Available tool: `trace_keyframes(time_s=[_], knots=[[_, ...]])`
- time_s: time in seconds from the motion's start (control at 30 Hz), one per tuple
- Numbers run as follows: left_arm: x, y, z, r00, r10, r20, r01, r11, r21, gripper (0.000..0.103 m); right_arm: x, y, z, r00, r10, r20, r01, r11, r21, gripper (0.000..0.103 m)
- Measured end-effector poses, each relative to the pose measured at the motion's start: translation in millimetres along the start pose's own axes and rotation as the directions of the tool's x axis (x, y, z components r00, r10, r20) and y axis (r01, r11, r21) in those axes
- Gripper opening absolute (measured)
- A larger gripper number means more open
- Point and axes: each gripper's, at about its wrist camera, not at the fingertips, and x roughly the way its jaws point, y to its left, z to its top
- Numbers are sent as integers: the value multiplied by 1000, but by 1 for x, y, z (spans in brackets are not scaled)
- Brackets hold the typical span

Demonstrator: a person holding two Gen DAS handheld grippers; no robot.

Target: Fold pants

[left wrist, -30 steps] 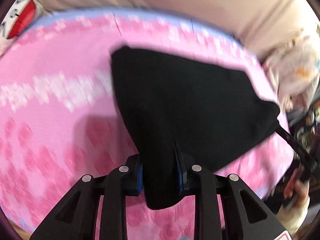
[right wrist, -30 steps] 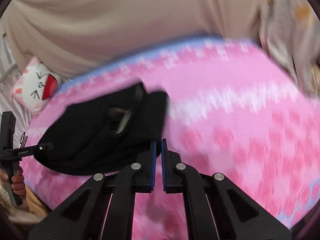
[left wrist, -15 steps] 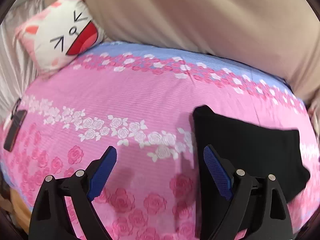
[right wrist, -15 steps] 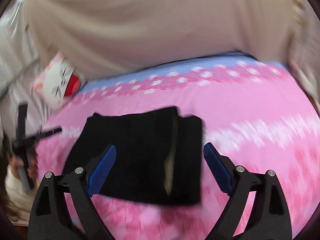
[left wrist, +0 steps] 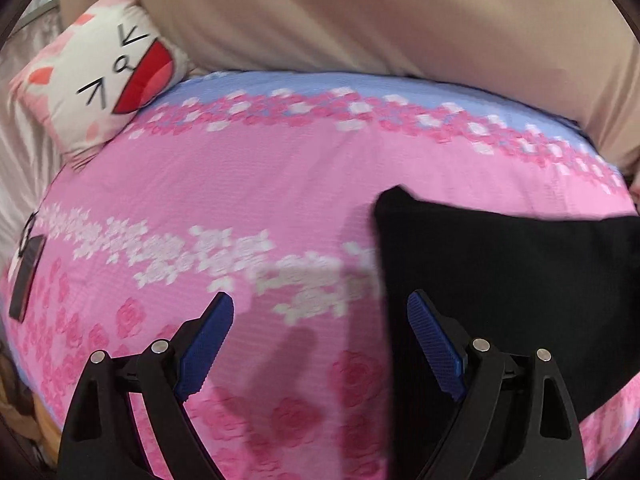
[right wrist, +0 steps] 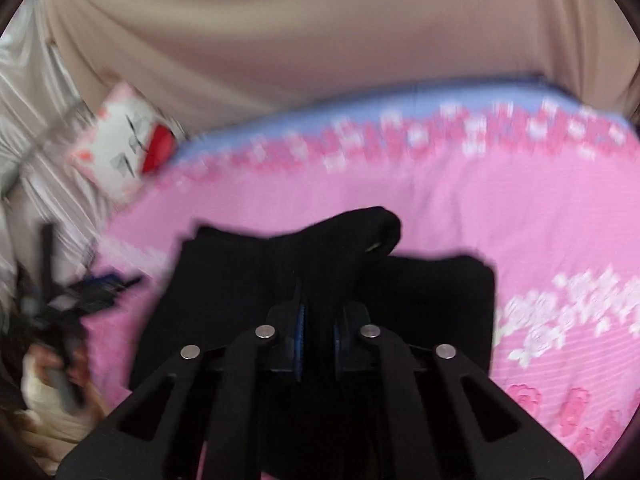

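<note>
The right gripper (right wrist: 318, 330) has just closed and is pinching a black fold of the pants (right wrist: 332, 280) between its blue pads, the cloth bunched up ahead of the fingers into a raised hump. Over on the other side, the left gripper (left wrist: 320, 344) stands wide open with nothing between its pads (left wrist: 206, 344), hovering above the pink flowered bedsheet (left wrist: 248, 184) just beside the pants' left edge (left wrist: 500, 280). The pants lie as a dark, partly folded block in the middle of the bed. A cat-face pillow (left wrist: 100, 72) sits at the far left corner, well clear.

To do this fold well, the right hand probably wants to lift only enough to carry the layer over. The left gripper would likely help best by pinning or catching the matching edge, so the fold lands square rather than skewed.
</note>
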Motion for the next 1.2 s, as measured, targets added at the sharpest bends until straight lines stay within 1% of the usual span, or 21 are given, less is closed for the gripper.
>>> trace_keyframes(time_s=[0.03,0.1,0.13,0.17,0.23,0.3,0.33,0.37,0.43,0.63,0.73,0.83,0.9,0.93,0.97,1.0,1.03,1.07,1.13,1.17,1.2], knots=[[-2,-5,1,1000,-11,12,11,1000,9,86,-15,0,2,999,-25,29,25,1000,-17,8],[0,-19,1,999,-13,33,12,999,41,86,-10,-15,-2,994,-108,2,108,994,-14,8],[5,-26,0,999,-6,31,4,998,60,87,6,-31,-10,989,-139,-57,139,990,4,10],[14,-33,-3,1000,-2,20,1,997,75,87,38,-58,-28,974,-145,-175,156,986,51,17],[20,-38,-7,1000,24,12,-25,997,76,87,32,-81,-41,994,-27,-105,49,976,212,23],[13,-38,-8,999,43,34,-45,996,82,87,13,-81,-38,995,-43,-86,62,969,239,25],[8,-36,-9,998,48,39,-51,995,87,87,4,-79,-38,996,-65,-62,78,970,230,34],[4,-33,-10,998,49,41,-52,995,85,87,-7,-78,-38,996,-82,-43,89,972,217,60],[-2,-24,-17,999,31,28,-33,998,61,87,-16,-79,-44,994,-96,-51,105,973,206,86],[-8,-10,-50,993,-105,-52,103,994,-41,87,3,-95,-78,985,5,-175,46,956,290,86],[-9,-13,-60,980,-176,-88,171,983,-67,87,5,-85,-86,989,-9,-146,49,960,274,91],[2,-11,-66,973,-195,-125,181,977,-109,90,4,-78,-90,993,-15,-120,49,958,284,91],[10,-7,-67,962,-224,-154,194,963,-186,93,7,-69,-92,993,-43,-113,73,959,273,78],[10,-8,-65,965,-215,-150,186,964,-191,93,9,-64,-91,991,-66,-116,93,965,246,67],[11,-14,-62,966,-201,-160,175,971,-161,93,6,-62,-90,994,-38,-100,64,962,266,52],[13,-17,-57,967,-195,-165,174,976,-130,92,4,-63,-89,995,-19,-93,46,956,290,47],[14,-21,-51,966,-201,-164,189,978,-86,83,0,-62,-88,996,-12,-87,38,952,302,43],[14,-23,-46,963,-216,-161,209,976,-59,65,-8,-60,-85,998,8,-62,12,946,323,41],[6,-28,-32,949,-267,-165,272,962,8,43,-25,-53,-83,998,49,-25,-37,934,356,40],[1,-29,-28,955,-257,-152,264,964,30,45,-37,-46,-83,998,68,-4,-62,931,361,39],[-1,-31,-27,973,-195,-125,205,976,68,50,-43,-42,-85,998,63,2,-60,933,355,39]])
